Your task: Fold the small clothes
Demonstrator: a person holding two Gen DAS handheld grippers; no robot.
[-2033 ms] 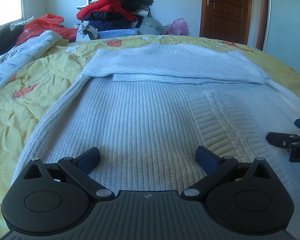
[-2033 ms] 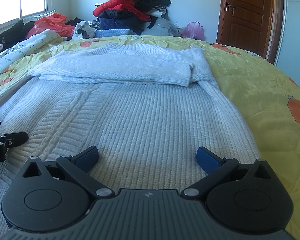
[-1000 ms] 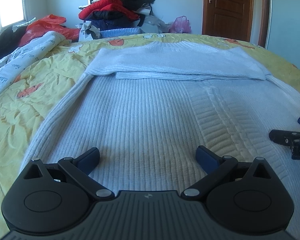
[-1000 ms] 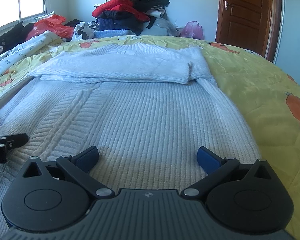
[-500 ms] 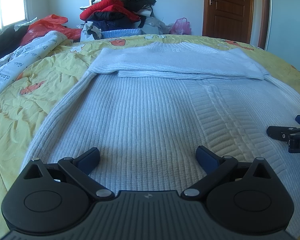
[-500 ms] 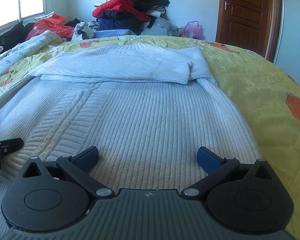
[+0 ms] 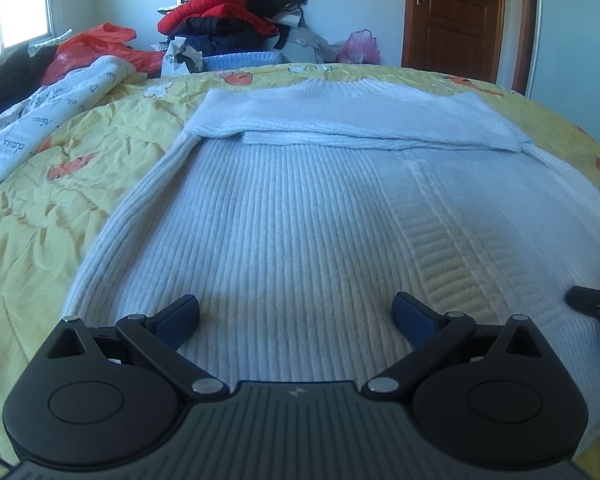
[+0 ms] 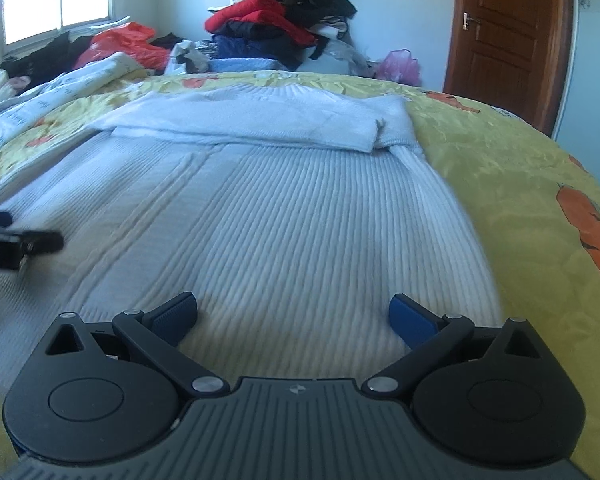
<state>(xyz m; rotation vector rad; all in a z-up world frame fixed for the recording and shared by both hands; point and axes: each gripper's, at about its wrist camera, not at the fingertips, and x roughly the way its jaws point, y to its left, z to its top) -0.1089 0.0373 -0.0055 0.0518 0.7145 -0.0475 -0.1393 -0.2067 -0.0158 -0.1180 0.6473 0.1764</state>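
Observation:
A pale blue ribbed knit sweater lies flat on the yellow bedspread, its sleeves folded across the far part. My left gripper is open, low over the sweater's near hem on the left half. My right gripper is open, low over the near hem on the right half of the sweater. Each gripper shows at the edge of the other's view: the right one and the left one. Neither holds cloth.
A pile of red, black and dark clothes stands beyond the bed. A printed white quilt and a red bag lie at the left. A brown door is at the back right. The bedspread extends right.
Both grippers stay open over the near hem. The right view has shifted and blurred slightly; the left gripper sits higher in it. The sweater has not moved.

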